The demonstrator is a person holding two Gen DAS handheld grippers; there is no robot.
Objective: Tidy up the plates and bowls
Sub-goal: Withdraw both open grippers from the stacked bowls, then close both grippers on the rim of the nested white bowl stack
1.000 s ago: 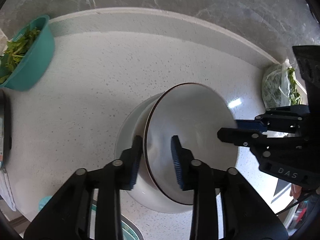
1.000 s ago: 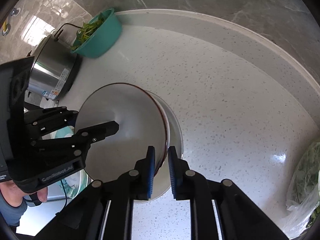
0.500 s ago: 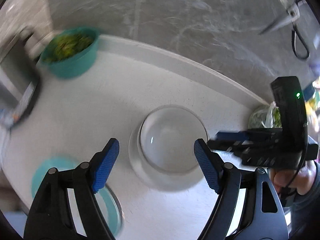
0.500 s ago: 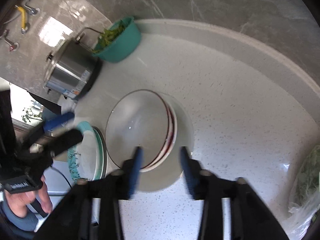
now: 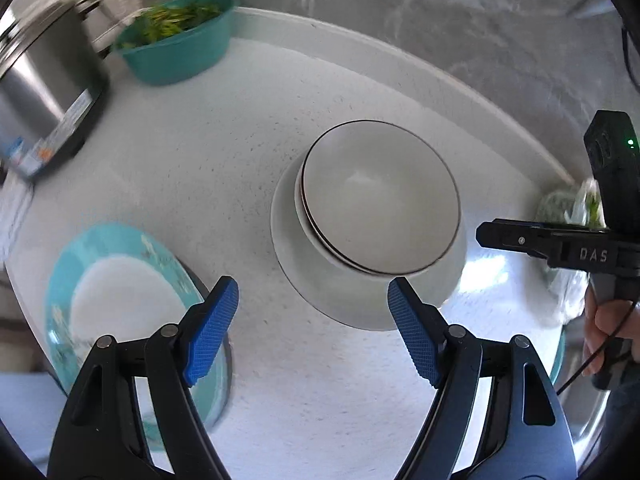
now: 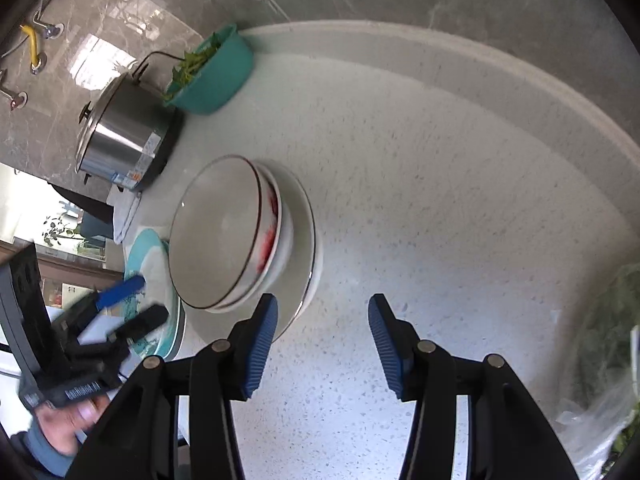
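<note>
Surface [image 5: 360, 400]: a pale speckled top with a raised rim at the back, set against a grey marbled wall; everything below is placed from the white plate.
Steel pot [image 6: 120, 136]: stood far left of the white plate, at the back of the surface, beside the teal bowl.
Teal plate [image 5: 120, 292]: laid left of the white plate, close to it, partly over the surface's near edge in the left wrist view; a white centre is seen inside its teal band.
White plate [image 5: 288, 264]: laid flat near the middle of the surface, with two bowls stacked on it.
Bag of greens [image 6: 600, 340]: seen far right of the white plate, at the picture's edge.
Teal bowl [image 5: 180, 52]: filled with greens, set well behind and left of the white plate, against the back rim.
Top bowl [image 5: 380, 200]: white with a dark rim, nested in a second bowl [image 6: 286, 232] on the white plate.
Left gripper [image 5: 312, 328]: released and spread wide, held above the near edge of the white plate; nothing is touched by the pads.
Right gripper [image 6: 322, 344]: released, half spread, held just right of the white plate; nothing is gripped.
</note>
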